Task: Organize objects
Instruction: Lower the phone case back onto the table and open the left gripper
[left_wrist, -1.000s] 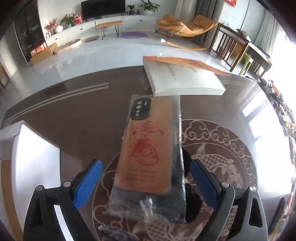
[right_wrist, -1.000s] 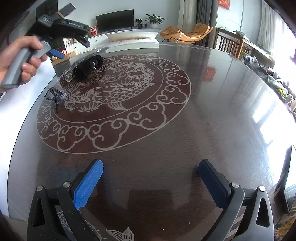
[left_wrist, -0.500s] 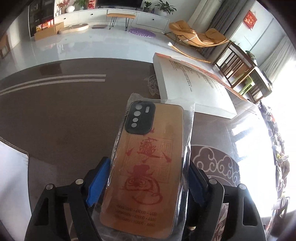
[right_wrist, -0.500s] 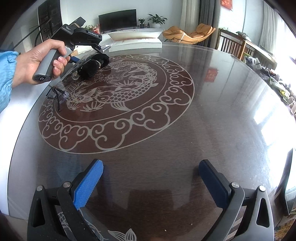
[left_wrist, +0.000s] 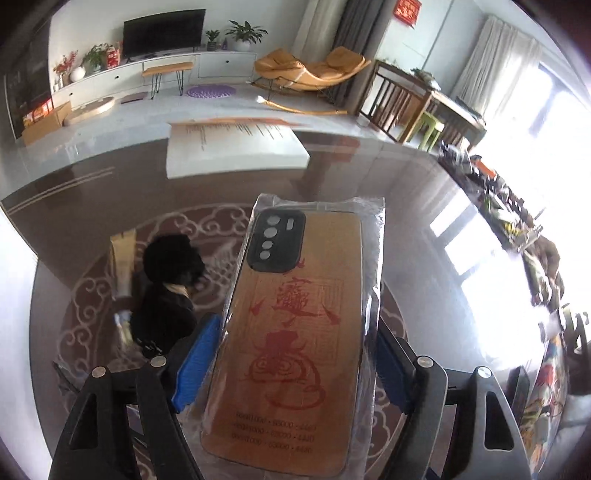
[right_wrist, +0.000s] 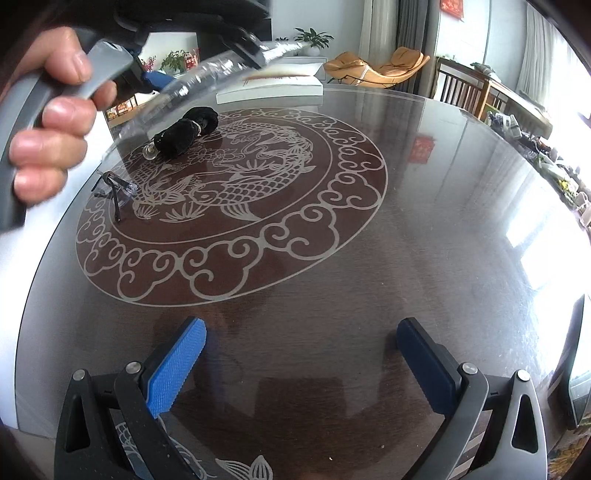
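Bagged phone case (left_wrist: 291, 332) clamped by its long edges in the left gripper (left_wrist: 295, 365), carried above the round table (right_wrist: 424, 221).

Gripped across the width, blue pads (left_wrist: 195, 362) against the plastic sleeve on both sides, so the flat case stays face-up and cannot slide out lengthwise; printed wooden back and camera cutout turned to the lens. Held clear of the glass, over the carved fish medallion, probably to pass above the black pouch (right_wrist: 186, 133) and the safety glasses (right_wrist: 114, 192) lying below. White book (left_wrist: 236, 147) resting near the far rim, a likely gathering spot. Right gripper (right_wrist: 301, 363) parked low over bare tabletop, jaws wide apart and empty, out of the way. Left hand (right_wrist: 48, 122) wrapped round the grey handle.
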